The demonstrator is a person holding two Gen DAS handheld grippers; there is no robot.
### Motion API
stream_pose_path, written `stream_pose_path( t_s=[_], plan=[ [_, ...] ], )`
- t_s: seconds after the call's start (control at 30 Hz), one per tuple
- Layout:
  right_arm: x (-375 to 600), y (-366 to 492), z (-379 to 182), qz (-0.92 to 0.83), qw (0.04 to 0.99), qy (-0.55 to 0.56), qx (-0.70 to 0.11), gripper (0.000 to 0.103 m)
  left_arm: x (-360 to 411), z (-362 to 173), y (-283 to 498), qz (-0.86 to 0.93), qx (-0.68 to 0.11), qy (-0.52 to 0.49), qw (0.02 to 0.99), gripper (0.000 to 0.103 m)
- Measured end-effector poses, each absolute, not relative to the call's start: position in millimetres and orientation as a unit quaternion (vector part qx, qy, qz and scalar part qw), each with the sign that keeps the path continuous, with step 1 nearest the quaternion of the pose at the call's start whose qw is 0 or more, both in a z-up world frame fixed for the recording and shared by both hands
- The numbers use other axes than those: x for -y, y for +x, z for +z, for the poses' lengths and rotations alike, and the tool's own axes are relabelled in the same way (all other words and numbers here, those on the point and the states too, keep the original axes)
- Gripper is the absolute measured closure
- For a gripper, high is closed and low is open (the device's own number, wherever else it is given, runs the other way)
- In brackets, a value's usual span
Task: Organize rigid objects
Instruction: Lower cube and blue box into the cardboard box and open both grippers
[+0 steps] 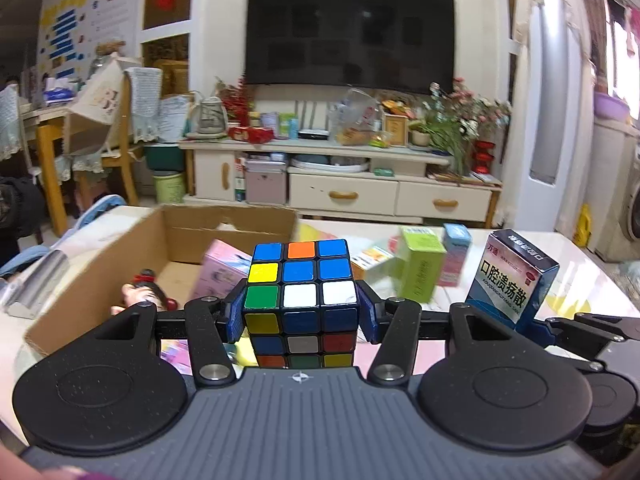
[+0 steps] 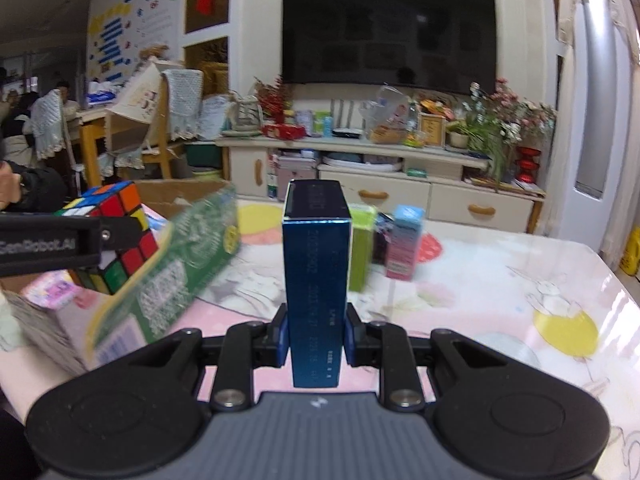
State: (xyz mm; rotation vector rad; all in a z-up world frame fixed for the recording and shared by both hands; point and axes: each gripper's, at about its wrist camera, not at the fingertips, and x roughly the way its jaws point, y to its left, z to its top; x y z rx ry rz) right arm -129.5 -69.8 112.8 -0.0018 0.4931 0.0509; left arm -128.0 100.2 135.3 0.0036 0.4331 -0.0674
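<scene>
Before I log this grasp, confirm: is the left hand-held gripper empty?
No, the left hand-held gripper is clamped on the Rubik's cube, pads against both sides.

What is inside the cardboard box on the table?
In the cardboard box lie a pink carton and a small doll with a red hair tie. The puzzle cube in the left claw hides the rest of the floor.
</scene>
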Motion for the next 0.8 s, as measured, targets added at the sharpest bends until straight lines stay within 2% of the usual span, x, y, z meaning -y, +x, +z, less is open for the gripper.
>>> stream_pose_path(
  t_s=[0.5,0.8],
  plan=[
    [-14.2,-97.4,152.3,0.154,0.964,0.015,-0.218,0.08,-183.9,141.1,-93.5,0.074,-0.222,-0.035,0.972,0.038],
    [-48.9,-60.5,137.6,0.198,0.939,0.028,-0.279,0.08,-210.7,123.2,-70.0,0.088,-0.257,-0.05,0.961,0.038]
  ],
)
